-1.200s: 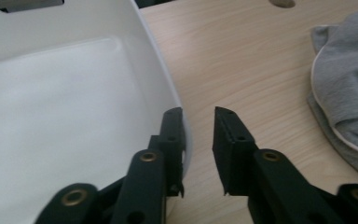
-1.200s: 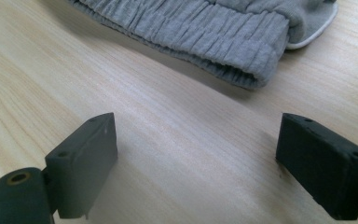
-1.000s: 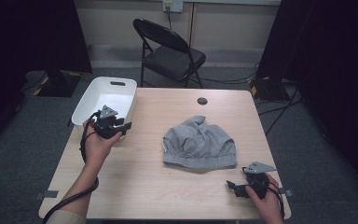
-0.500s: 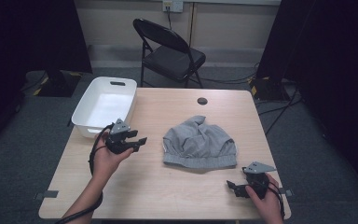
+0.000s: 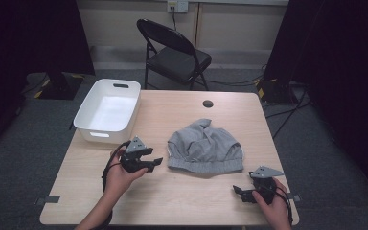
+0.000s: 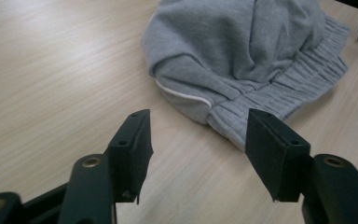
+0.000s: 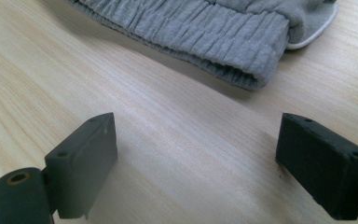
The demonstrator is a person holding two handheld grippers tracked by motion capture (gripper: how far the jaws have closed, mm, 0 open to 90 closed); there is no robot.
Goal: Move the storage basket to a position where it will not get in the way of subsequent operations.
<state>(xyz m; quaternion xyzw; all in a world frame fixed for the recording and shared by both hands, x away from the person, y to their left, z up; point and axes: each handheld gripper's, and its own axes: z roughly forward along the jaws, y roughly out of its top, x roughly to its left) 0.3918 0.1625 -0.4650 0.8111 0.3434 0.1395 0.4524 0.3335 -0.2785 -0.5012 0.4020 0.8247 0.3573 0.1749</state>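
Left tool (image 5: pixel 154 163), jaws just widened with nothing between them, points at the near-left corner of the grey garment (image 5: pixel 205 149), probably lining up a pinch on its ribbed hem. Bare desk (image 5: pixel 182 201) lies between them, so the approach is free. That garment sits bunched mid-desk, well right of the white bin (image 5: pixel 108 111). At the near right edge, the right tool (image 5: pixel 238 191) rests low, spread wide and empty, facing the hem's other corner.

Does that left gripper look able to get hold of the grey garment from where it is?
Probably yes. The left gripper points at the grey garment, its jaws have just been opening with nothing between them, and bare table lies ahead of its near ribbed corner.
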